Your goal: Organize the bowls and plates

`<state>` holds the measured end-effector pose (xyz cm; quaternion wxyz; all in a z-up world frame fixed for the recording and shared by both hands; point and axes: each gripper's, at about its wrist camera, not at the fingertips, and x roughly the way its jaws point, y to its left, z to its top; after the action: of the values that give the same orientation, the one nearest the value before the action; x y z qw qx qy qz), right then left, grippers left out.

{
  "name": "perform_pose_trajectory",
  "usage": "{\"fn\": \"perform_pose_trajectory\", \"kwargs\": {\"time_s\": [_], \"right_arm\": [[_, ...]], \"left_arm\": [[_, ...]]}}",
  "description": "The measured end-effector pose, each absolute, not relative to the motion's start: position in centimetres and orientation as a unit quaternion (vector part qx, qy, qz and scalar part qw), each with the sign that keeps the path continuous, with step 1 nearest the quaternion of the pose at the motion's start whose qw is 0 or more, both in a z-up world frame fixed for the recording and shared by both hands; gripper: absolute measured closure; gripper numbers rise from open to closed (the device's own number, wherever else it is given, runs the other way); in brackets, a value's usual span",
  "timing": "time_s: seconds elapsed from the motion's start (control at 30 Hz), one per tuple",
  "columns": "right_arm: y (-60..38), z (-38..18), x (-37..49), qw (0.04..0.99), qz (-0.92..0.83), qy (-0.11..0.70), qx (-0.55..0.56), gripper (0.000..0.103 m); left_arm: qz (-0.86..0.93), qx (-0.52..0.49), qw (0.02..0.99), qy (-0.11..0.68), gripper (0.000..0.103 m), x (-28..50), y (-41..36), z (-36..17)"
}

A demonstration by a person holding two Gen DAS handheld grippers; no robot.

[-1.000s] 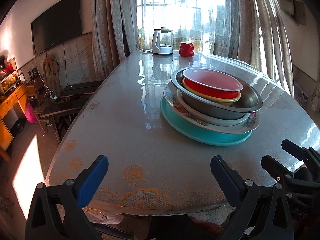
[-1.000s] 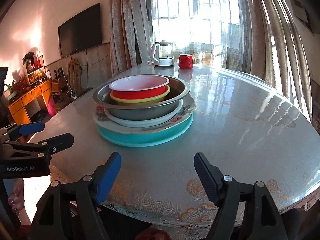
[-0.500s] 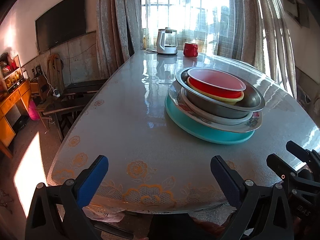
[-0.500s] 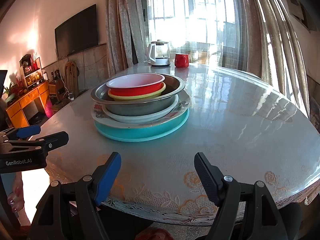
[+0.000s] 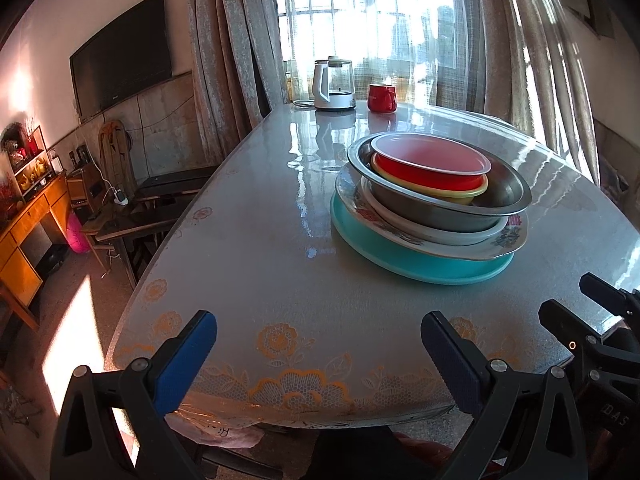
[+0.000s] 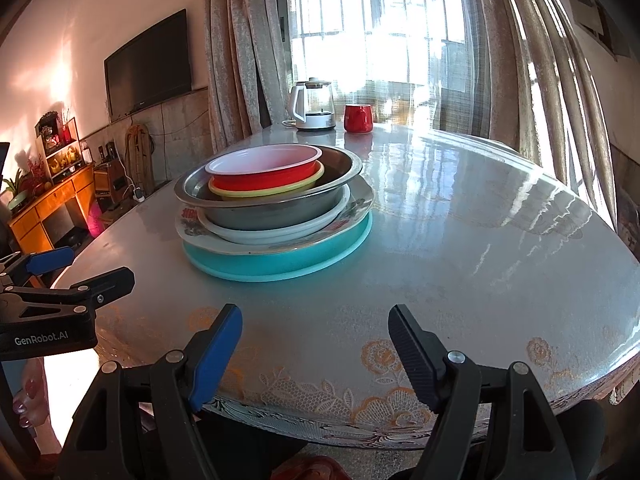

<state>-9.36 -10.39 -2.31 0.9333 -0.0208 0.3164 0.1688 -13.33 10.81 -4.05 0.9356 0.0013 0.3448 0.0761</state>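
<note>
Right wrist view: my right hand-held gripper (image 6: 314, 334) and left hand-held gripper (image 5: 318, 344) both gape wide, holding nothing, near the stacked bowls (image 6: 272, 192) on the tabletop (image 6: 460, 240).

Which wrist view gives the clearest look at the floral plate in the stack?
The left wrist view: the floral plate shows a broad stretch of patterned rim above the teal plate. In the right wrist view the floral plate shows only a thin rim edge.

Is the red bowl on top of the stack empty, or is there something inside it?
Empty, as far as visible. The red bowl shows only a bare pale inside; it sits upright in the yellow bowl.
</note>
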Motion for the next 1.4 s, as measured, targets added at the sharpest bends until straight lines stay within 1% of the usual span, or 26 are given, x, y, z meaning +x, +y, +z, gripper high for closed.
{"fn": "perform_pose_trajectory", "kwargs": {"time_s": [1.4], "right_arm": [[-10.77,-2.59,-9.15,0.931,0.165,0.325,-0.013,0.026]], "left_arm": [[0.079,0.003,0.934,0.347,0.000,-13.41,10.50,-4.30]]}}
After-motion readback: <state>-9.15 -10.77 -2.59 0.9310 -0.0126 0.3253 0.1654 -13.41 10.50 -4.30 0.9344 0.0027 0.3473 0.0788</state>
